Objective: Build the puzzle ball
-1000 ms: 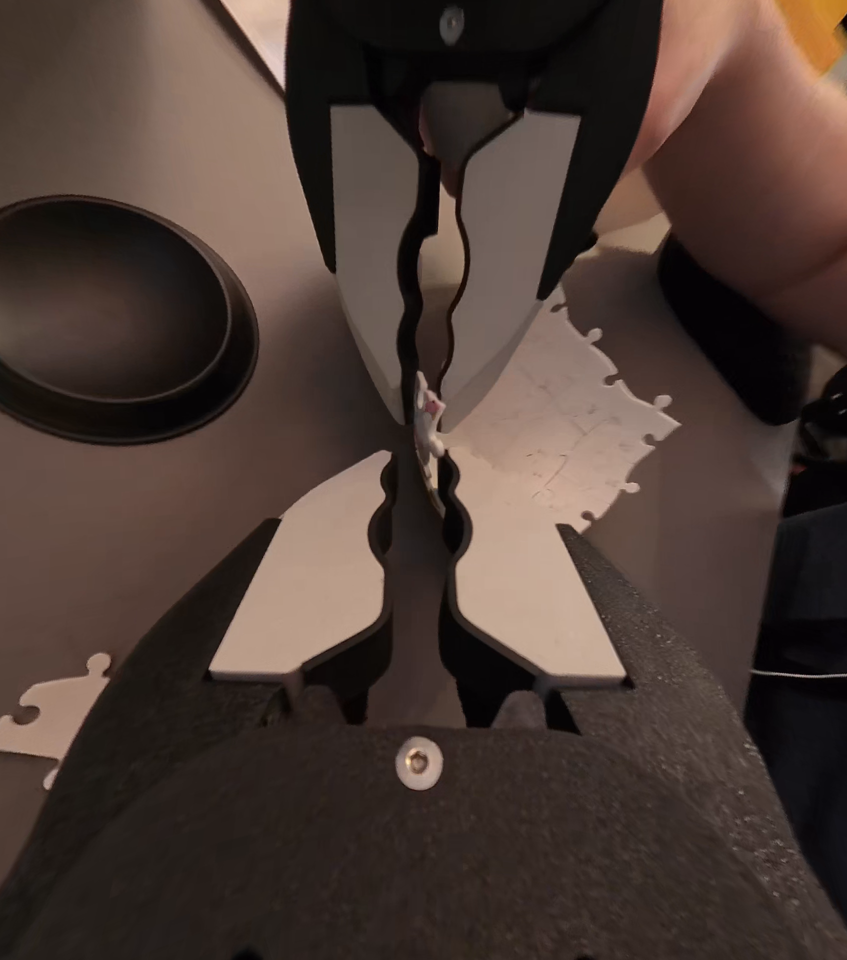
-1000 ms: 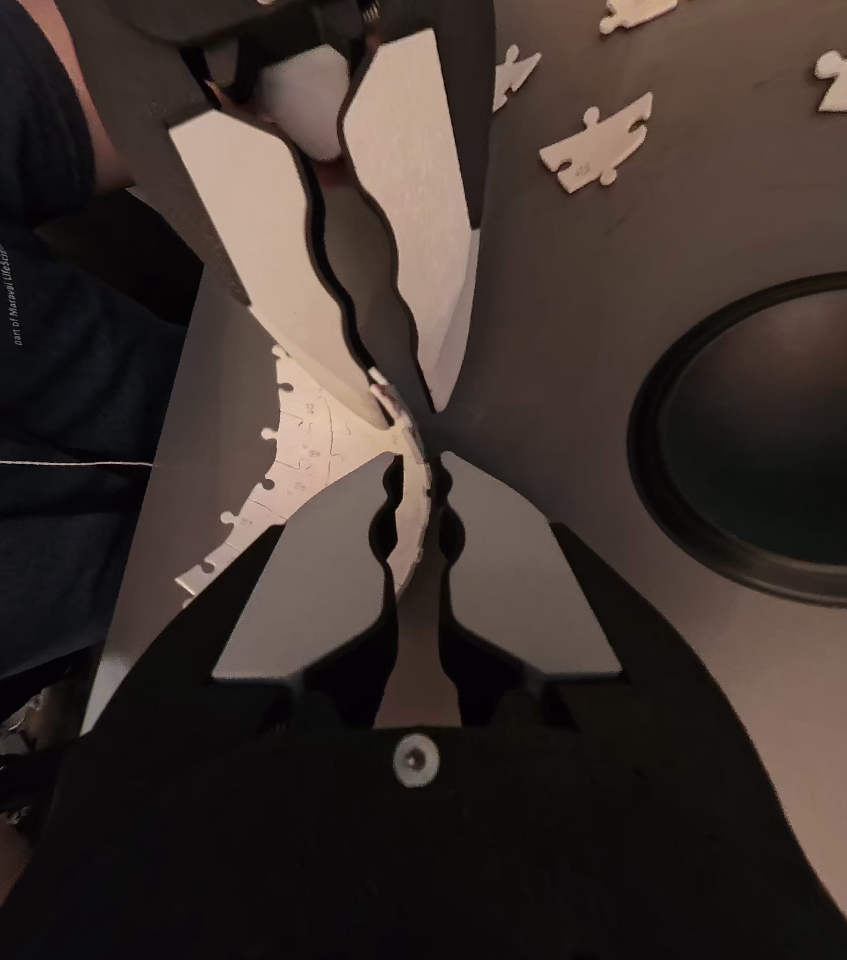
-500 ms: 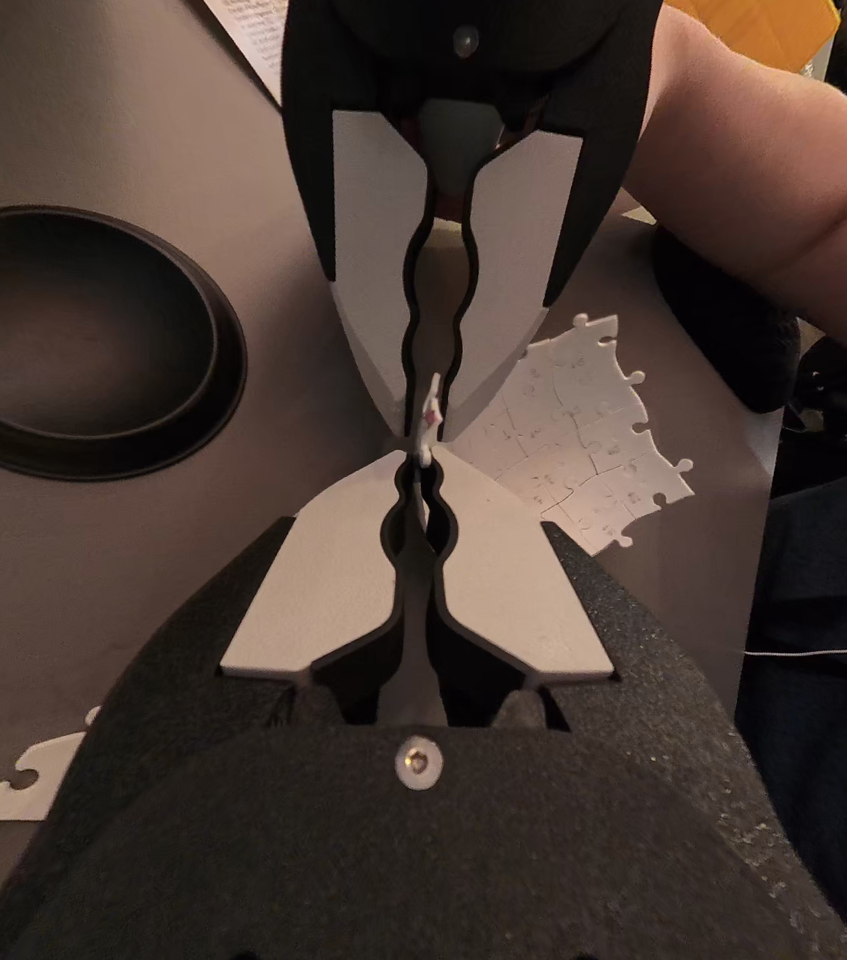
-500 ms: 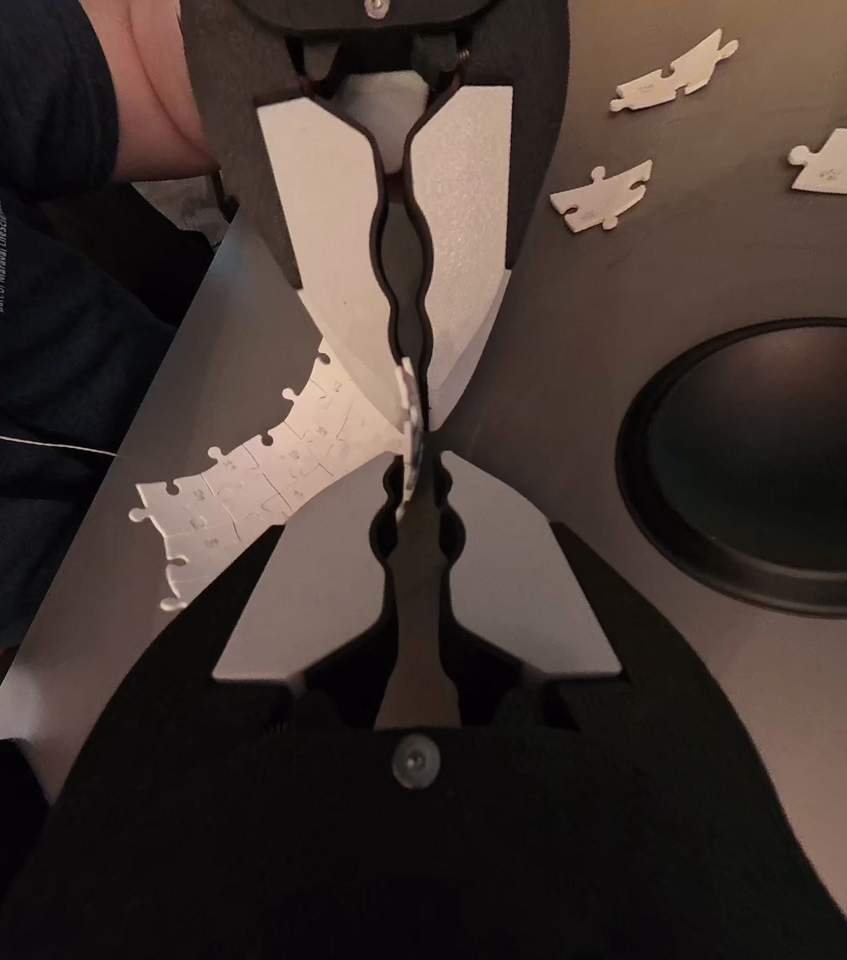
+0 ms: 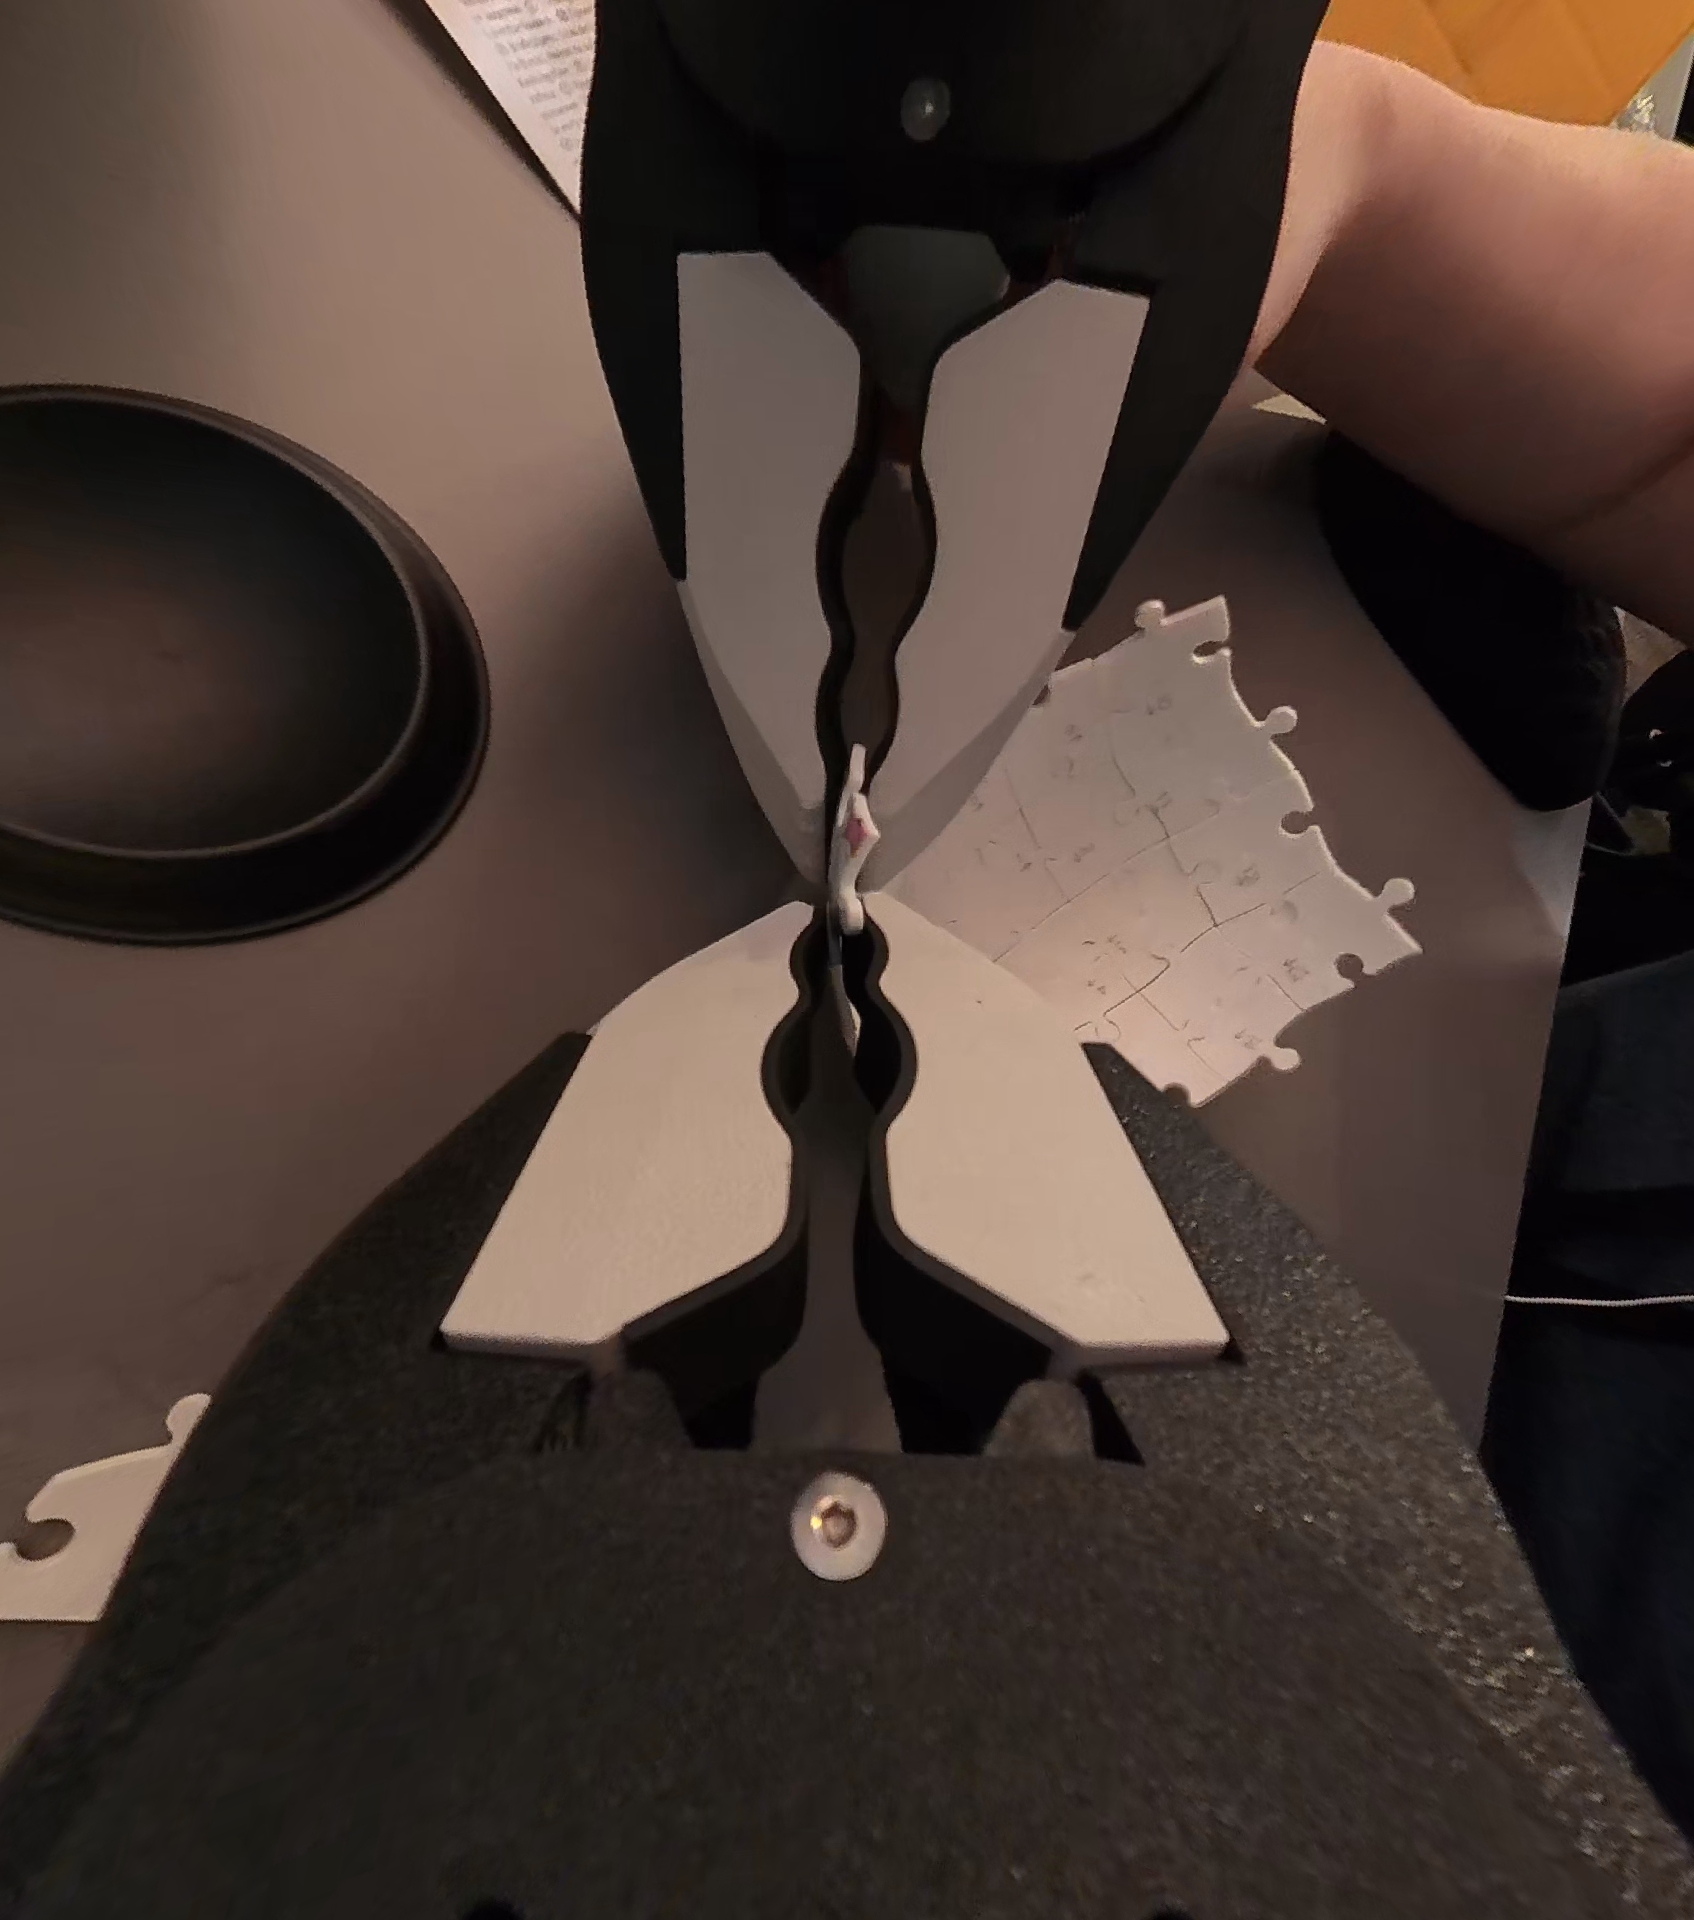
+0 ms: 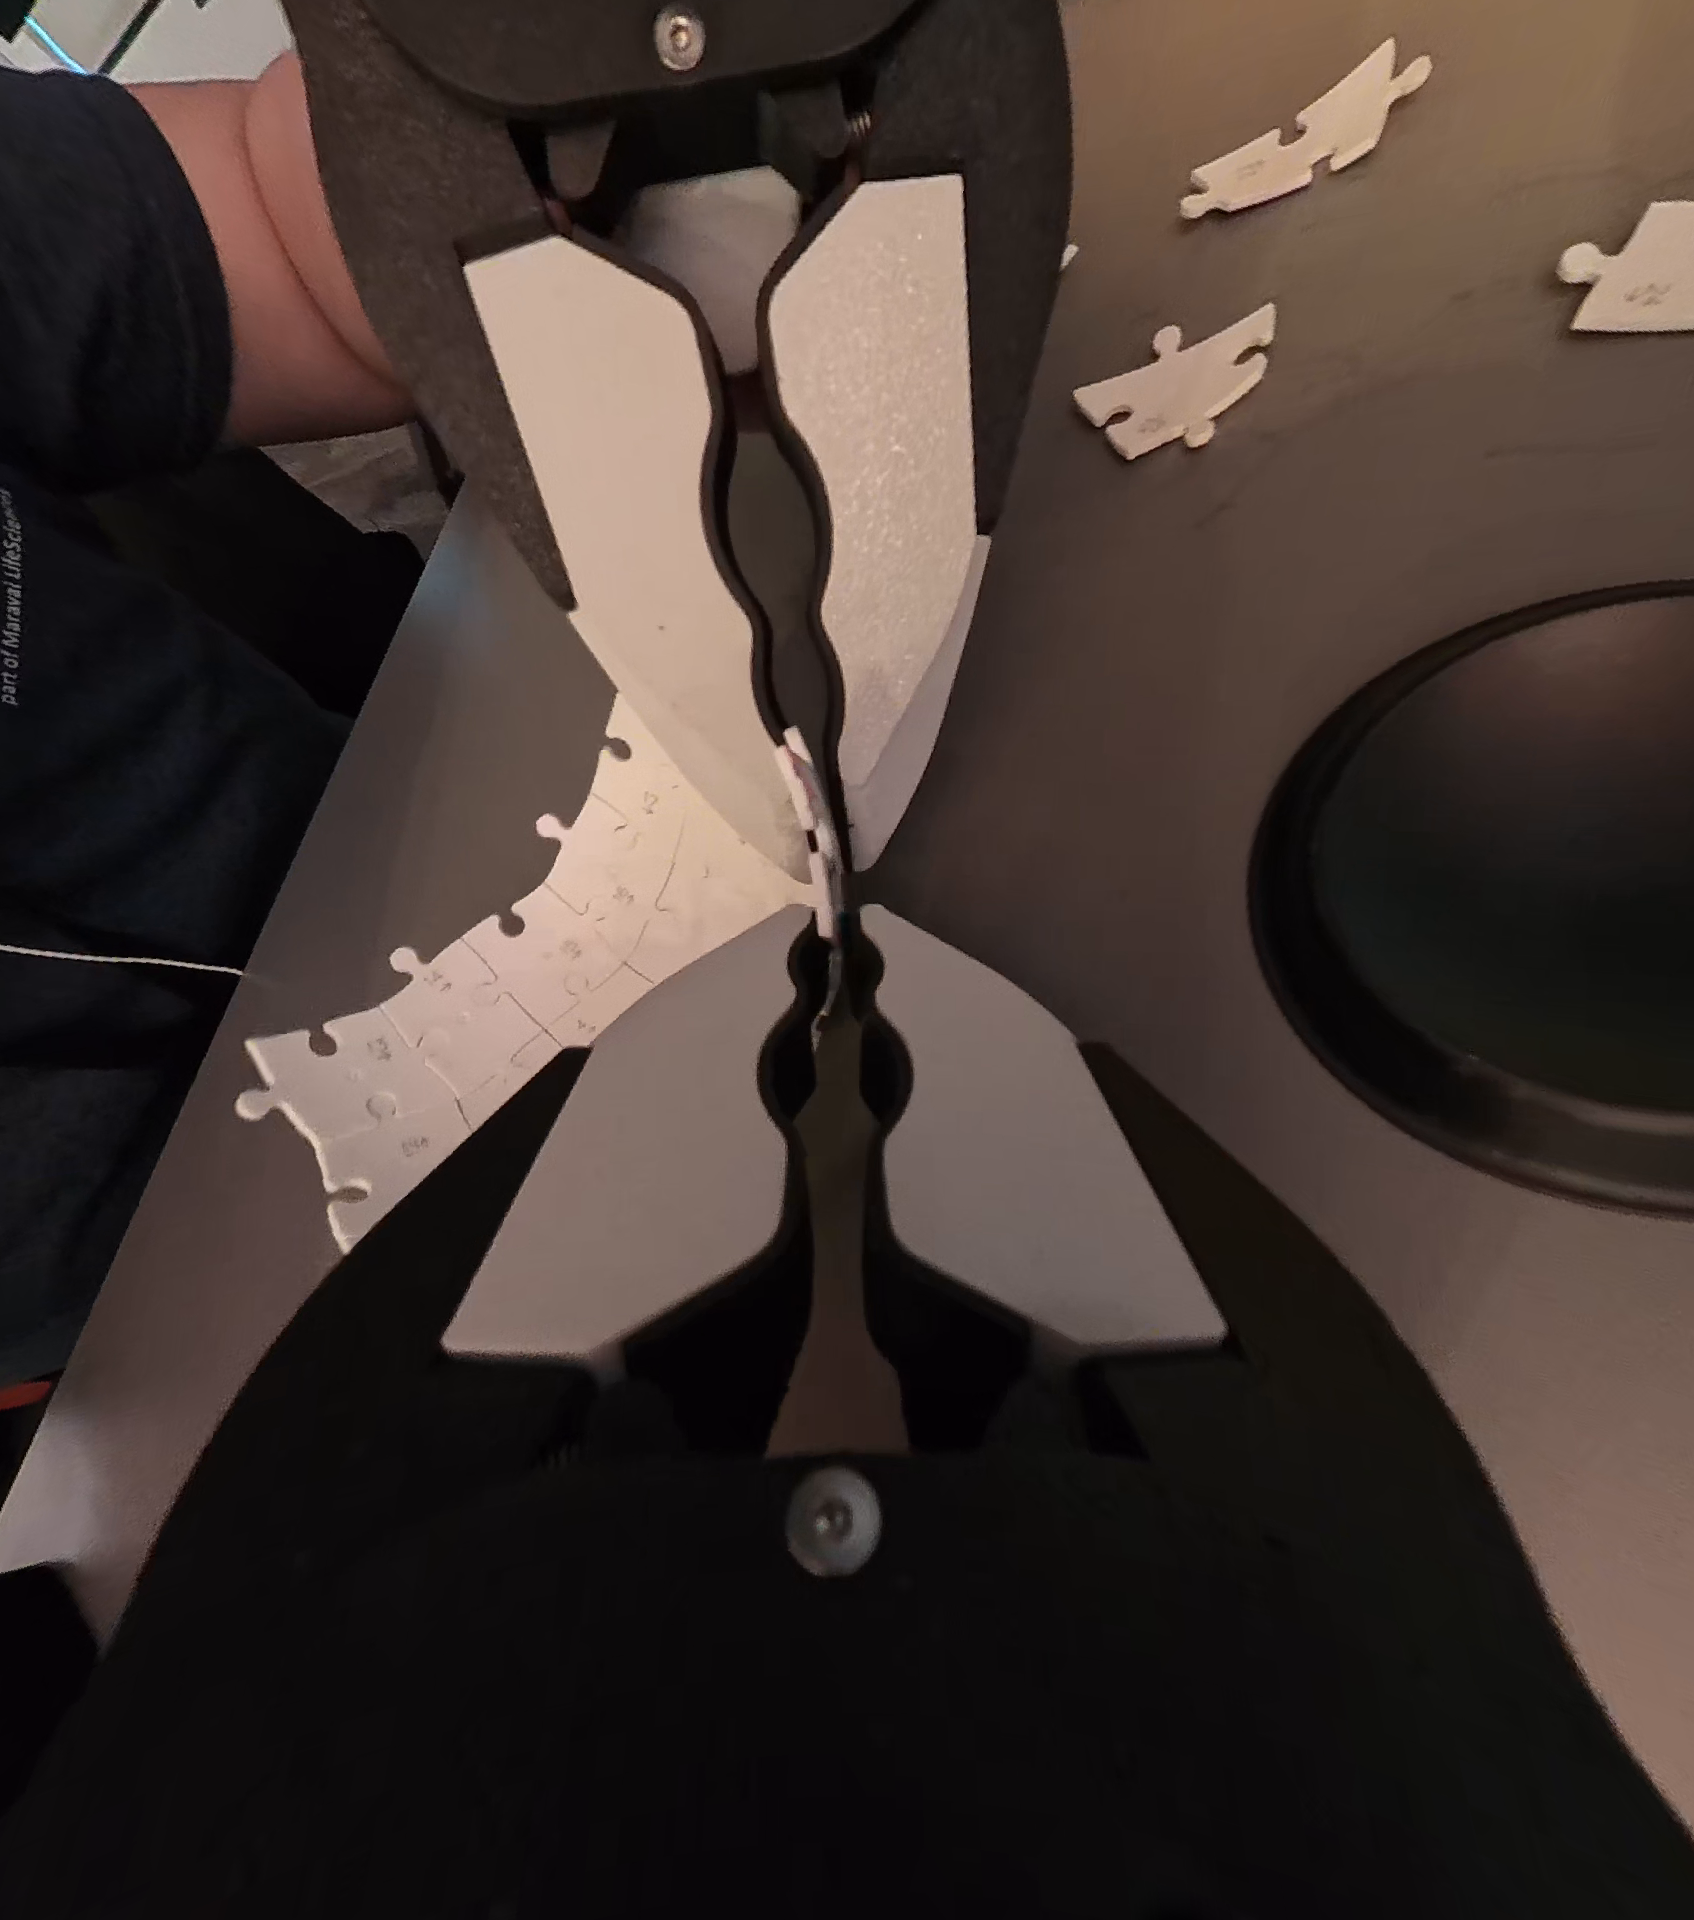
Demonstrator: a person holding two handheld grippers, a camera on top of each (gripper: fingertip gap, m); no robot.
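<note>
A curved white assembled puzzle section (image 5: 1186, 883) spreads to the right of the meeting fingertips; it also shows in the right wrist view (image 6: 531, 997). Its near edge (image 5: 853, 831) stands edge-on between both grippers, with a pink mark on it. My left gripper (image 5: 838, 940) comes from below, shut on that edge. My right gripper (image 5: 848, 810) comes from above, tip to tip with it, also shut on the edge. In the right wrist view my right gripper (image 6: 832, 940) is below and my left gripper (image 6: 822, 831) above, with the edge (image 6: 815, 821) between them.
A round black bowl (image 5: 147, 665) sits on the grey table to the left; it also shows in the right wrist view (image 6: 1549, 894). A loose white piece (image 5: 64, 1527) lies near my left gripper. Several loose pieces (image 6: 1175, 384) lie farther off. A person's forearm (image 5: 1549, 312) and dark sleeve (image 6: 43, 260) are close. Left and right tips are no more than a few centimetres apart. The round black bowl (image 5: 147, 665) is about 10 centimetres from both grippers' fingertips.
My left gripper's fingers have closed from open onto the section's edge. The section has swung out so more of its back shows. Both grippers stay tip to tip.
</note>
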